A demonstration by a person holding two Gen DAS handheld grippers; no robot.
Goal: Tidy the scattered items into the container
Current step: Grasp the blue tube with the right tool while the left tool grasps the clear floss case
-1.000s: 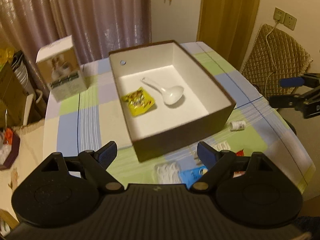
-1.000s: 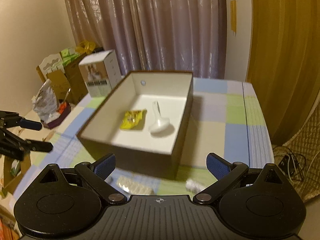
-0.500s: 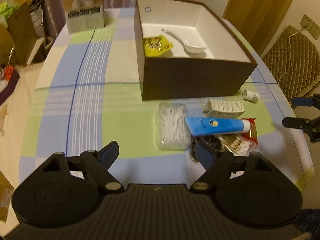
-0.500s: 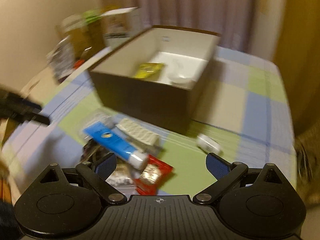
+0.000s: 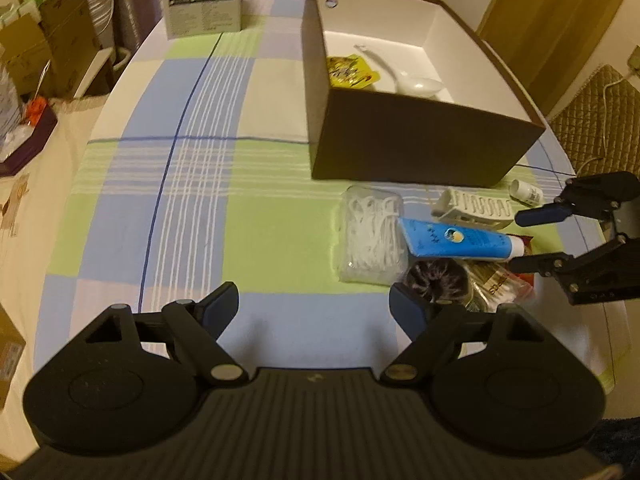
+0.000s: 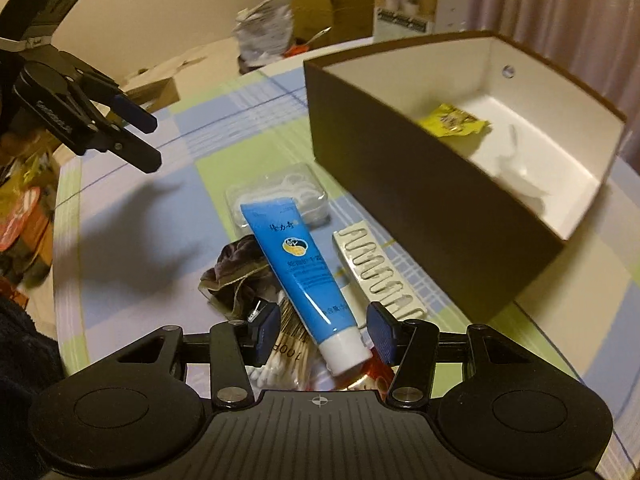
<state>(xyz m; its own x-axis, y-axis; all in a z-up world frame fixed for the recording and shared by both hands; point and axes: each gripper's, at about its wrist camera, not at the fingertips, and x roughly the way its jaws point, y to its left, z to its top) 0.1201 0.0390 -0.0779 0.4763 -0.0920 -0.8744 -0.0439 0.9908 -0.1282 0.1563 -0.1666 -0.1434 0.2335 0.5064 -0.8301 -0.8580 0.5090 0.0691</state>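
A brown box (image 5: 420,148) with a white inside holds a yellow packet (image 5: 351,72) and a white spoon (image 5: 416,85). In front of it lie a blue tube (image 6: 304,276), a clear case of floss picks (image 5: 370,236), a white clip (image 6: 378,276), a dark scrunchie (image 6: 236,272), a cotton-swab pack (image 6: 288,356), a red packet (image 5: 528,240) and a small white bottle (image 5: 526,192). My right gripper (image 6: 322,334) is open, its fingers on either side of the tube's white cap end. My left gripper (image 5: 314,306) is open and empty above the cloth, left of the pile.
The table (image 5: 200,184) has a blue, green and white checked cloth. A white carton (image 5: 204,12) stands at the far left. Cardboard boxes (image 5: 48,40) and clutter sit beyond the left edge. A quilted chair (image 5: 592,132) stands to the right.
Both grippers have pulled back from the box and dropped toward the pile. The right gripper has come down around the tube's cap end, its jaws narrower than before.
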